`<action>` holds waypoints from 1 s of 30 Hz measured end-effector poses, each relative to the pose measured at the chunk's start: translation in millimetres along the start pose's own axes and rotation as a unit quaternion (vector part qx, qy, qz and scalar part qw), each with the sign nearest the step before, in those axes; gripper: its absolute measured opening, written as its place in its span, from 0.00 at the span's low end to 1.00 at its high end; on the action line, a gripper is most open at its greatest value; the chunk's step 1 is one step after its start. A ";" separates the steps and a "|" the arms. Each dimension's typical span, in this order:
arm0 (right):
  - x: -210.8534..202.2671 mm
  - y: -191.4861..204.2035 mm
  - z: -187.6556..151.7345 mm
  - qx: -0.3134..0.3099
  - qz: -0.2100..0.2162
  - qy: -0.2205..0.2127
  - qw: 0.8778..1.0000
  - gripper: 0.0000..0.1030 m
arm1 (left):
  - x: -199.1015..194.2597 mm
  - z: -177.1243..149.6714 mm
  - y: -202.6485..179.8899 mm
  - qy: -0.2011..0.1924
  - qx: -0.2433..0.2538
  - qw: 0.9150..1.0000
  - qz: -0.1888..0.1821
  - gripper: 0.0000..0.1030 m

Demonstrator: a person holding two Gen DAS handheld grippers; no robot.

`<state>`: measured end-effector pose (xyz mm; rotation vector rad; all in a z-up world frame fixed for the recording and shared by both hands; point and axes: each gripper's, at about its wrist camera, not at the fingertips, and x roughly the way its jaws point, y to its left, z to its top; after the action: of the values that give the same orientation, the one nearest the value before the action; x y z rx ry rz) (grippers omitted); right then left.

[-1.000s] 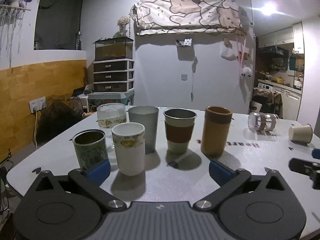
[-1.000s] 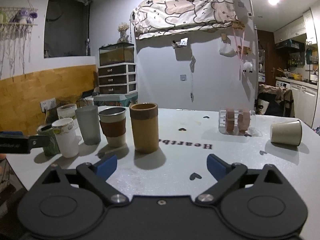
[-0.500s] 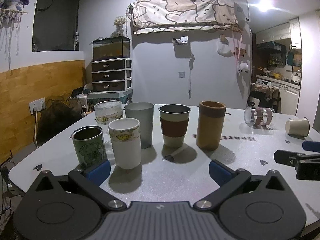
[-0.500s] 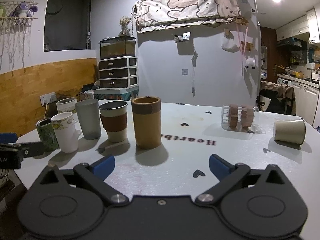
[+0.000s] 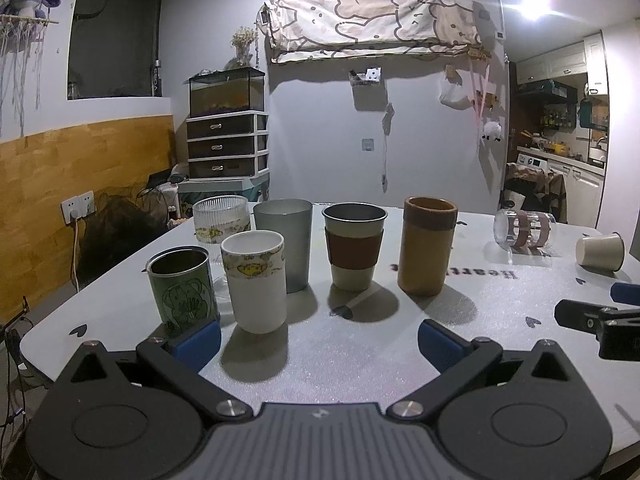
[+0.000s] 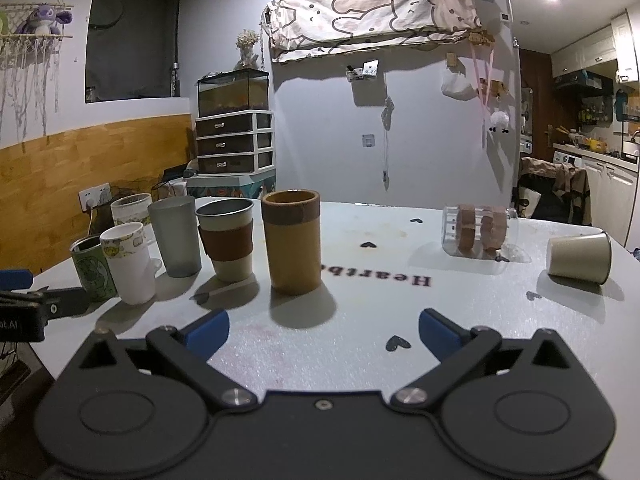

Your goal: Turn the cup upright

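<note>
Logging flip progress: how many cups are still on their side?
2: the clear glass cup and the paper cup, both lying at the table's right end. Six others stand upright, left.

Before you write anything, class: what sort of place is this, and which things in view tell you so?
Most likely a lived-in home: a fish tank on a drawer unit, kitchen cabinets through the doorway, and a table lined with cups.

My black tongs have blue pads, the tabletop is white with little dark hearts, and there's a tan cup, a frosted grey one and a green cartoon one.
</note>
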<state>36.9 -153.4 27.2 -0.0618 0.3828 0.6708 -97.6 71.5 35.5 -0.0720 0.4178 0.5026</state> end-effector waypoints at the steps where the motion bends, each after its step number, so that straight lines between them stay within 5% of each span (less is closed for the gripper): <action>1: -0.1 0.2 -0.1 0.000 0.000 0.000 1.000 0.99 | 0.3 -0.1 0.1 0.001 -0.001 1.000 0.000 1.00; 30: -1.4 1.4 -3.2 -0.001 -0.002 0.001 1.000 0.99 | 2.0 -2.2 1.5 0.002 -0.003 1.000 -0.001 1.00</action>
<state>34.0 -153.7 24.8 -0.0661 0.3841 0.6668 -97.6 73.3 32.7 -0.0798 0.4204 0.5011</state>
